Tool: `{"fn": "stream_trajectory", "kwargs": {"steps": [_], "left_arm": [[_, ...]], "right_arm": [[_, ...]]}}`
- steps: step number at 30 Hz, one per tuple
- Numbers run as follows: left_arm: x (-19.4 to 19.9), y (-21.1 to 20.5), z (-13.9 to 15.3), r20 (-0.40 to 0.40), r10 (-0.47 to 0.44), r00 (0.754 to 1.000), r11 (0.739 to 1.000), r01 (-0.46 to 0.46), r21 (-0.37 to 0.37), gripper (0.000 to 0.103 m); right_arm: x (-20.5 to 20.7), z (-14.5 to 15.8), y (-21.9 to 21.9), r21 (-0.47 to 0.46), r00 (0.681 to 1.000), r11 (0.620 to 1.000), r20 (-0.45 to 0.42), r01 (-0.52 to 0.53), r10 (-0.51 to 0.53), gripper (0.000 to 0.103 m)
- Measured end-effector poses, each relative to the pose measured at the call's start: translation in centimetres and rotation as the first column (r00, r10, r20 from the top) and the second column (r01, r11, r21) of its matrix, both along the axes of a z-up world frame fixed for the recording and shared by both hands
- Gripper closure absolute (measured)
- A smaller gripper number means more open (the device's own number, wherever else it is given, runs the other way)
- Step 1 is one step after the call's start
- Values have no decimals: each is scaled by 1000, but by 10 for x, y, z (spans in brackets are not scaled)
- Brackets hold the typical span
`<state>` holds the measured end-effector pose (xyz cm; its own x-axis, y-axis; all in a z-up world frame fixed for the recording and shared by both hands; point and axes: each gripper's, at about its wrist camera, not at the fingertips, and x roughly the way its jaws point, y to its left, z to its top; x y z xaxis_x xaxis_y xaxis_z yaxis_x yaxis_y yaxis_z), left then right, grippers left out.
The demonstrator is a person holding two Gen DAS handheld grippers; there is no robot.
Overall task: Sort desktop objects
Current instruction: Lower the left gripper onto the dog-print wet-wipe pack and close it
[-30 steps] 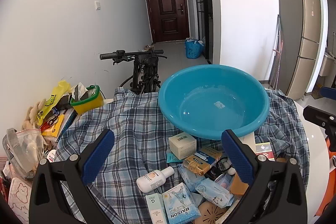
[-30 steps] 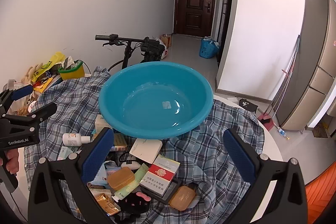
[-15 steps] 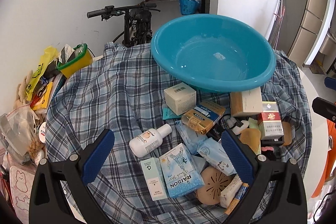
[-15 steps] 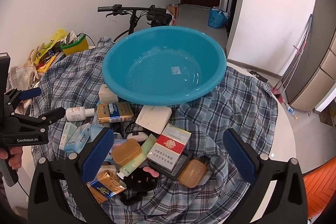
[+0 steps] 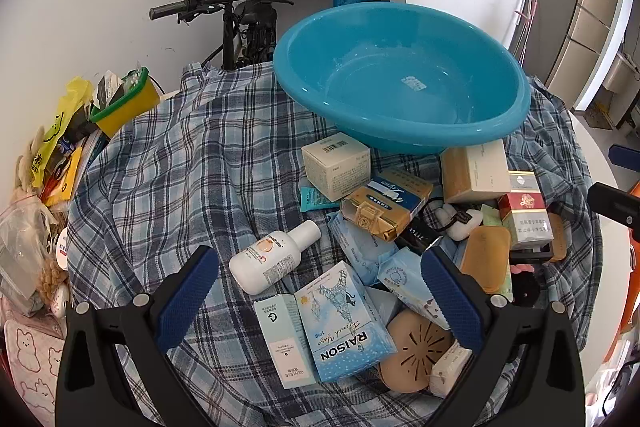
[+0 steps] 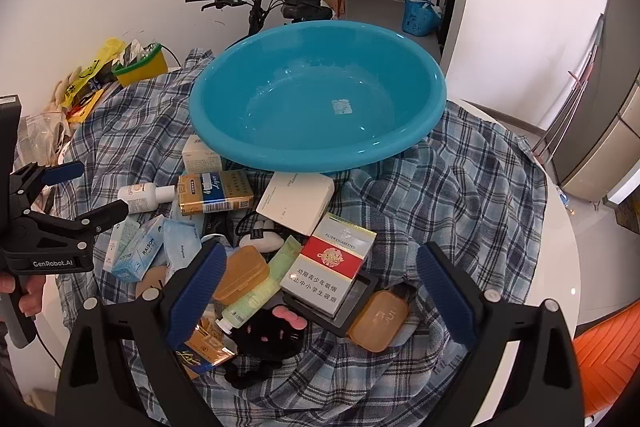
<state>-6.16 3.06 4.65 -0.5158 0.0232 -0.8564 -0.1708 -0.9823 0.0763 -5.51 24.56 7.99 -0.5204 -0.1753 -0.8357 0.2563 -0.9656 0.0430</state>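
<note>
A pile of small packs lies on a plaid cloth [image 5: 192,167] in front of an empty blue basin [image 5: 304,95]. My left gripper [image 5: 318,267] hangs open above a white bottle [image 5: 272,259] and a blue RAISON pack [image 5: 344,323]. The left gripper [image 6: 98,187] also shows at the left of the right wrist view, held by a hand. My right gripper [image 6: 320,259] hovers over a red-and-white cigarette pack [image 6: 332,263]. Its jaws are closing, with no pad touching anything. A gold-and-blue pack [image 6: 216,193], a white box [image 6: 296,201] and an amber soap box [image 6: 378,319] lie nearby.
A bicycle [image 5: 240,15] stands behind the table. A yellow tub with a green rim [image 5: 124,103] and bags crowd the table's left edge. The white round table edge [image 6: 560,247] shows at the right, with an orange seat [image 6: 608,339] below it.
Both grippers have sunk and tipped down toward the pile, so the packs fill more of each view. The right jaws have narrowed slightly.
</note>
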Motion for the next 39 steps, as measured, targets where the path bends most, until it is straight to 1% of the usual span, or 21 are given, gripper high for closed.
{"fn": "stream_trajectory", "kwargs": {"steps": [3, 5, 7, 8, 9, 10, 11, 12, 16, 17, 18, 19, 23, 25, 27, 28, 29, 30, 33, 36, 39], "left_arm": [[-1, 0, -10, 33, -16, 999, 1000, 15, 17, 8], [0, 2, -15, 47, -36, 998, 999, 35, 24, 9], [1, 5, -18, 53, -75, 996, 996, 72, 53, 11], [2, 7, -20, 61, -92, 994, 994, 88, 65, 14], [2, 9, -22, 72, -114, 991, 990, 108, 86, 22], [2, 12, -24, 88, -137, 987, 986, 127, 103, 26], [2, 15, -27, 102, -150, 983, 985, 139, 105, 34], [1, 18, -29, 113, -160, 981, 983, 148, 106, 37], [1, 27, -39, 152, -189, 970, 977, 170, 130, 37], [1, 28, -40, 159, -193, 968, 975, 172, 141, 41], [0, 29, -42, 168, -198, 966, 974, 174, 147, 48], [-1, 30, -44, 176, -201, 964, 973, 175, 152, 50], [-9, 34, -49, 189, -202, 961, 969, 168, 180, 50], [-14, 36, -54, 224, -194, 955, 971, 153, 185, 50], [-17, 35, -60, 266, -189, 945, 967, 132, 216, 49], [-18, 35, -64, 285, -184, 941, 965, 118, 232, 47], [-18, 35, -67, 305, -182, 935, 963, 107, 247, 40], [-18, 36, -68, 314, -186, 931, 960, 104, 261, 37], [-17, 41, -70, 311, -196, 930, 959, 115, 258, 35], [-17, 47, -74, 323, -208, 923, 954, 118, 276, 35], [-17, 55, -77, 315, -212, 925, 961, 139, 238, 35]], "right_arm": [[0, -6, 0, -18, 1000, 1000, 22, -18, 18, 12], [1, -10, -1, -18, 999, 1000, 28, -25, 26, 12], [1, -14, -2, -15, 999, 999, 33, -31, 31, 14], [1, -15, -1, -14, 999, 999, 35, -32, 32, 15], [1, -16, -1, -15, 999, 999, 38, -32, 33, 15], [1, -17, -1, -16, 999, 999, 39, -32, 32, 15], [1, -18, -1, -17, 999, 999, 41, -31, 31, 15], [1, -18, 0, -18, 999, 999, 42, -30, 31, 15], [2, -18, 0, -12, 999, 999, 35, -34, 34, 15], [2, -18, -1, -7, 999, 999, 30, -37, 37, 15], [3, -18, -1, -2, 999, 999, 27, -41, 41, 15], [3, -18, -1, 3, 999, 999, 25, -43, 43, 15], [2, -21, -1, 7, 999, 999, 31, -43, 43, 15], [2, -22, 1, 7, 999, 999, 34, -41, 41, 15], [3, -23, 1, 15, 999, 999, 31, -42, 41, 15], [3, -23, 1, 21, 999, 999, 28, -42, 42, 15], [3, -23, 1, 27, 999, 999, 24, -43, 42, 15], [4, -23, 2, 32, 999, 999, 20, -43, 43, 15], [3, -23, 3, 39, 999, 999, 11, -39, 38, 15], [2, -25, 4, 32, 999, 999, 18, -38, 37, 15], [2, -26, 5, 31, 999, 999, 20, -35, 35, 15]]}}
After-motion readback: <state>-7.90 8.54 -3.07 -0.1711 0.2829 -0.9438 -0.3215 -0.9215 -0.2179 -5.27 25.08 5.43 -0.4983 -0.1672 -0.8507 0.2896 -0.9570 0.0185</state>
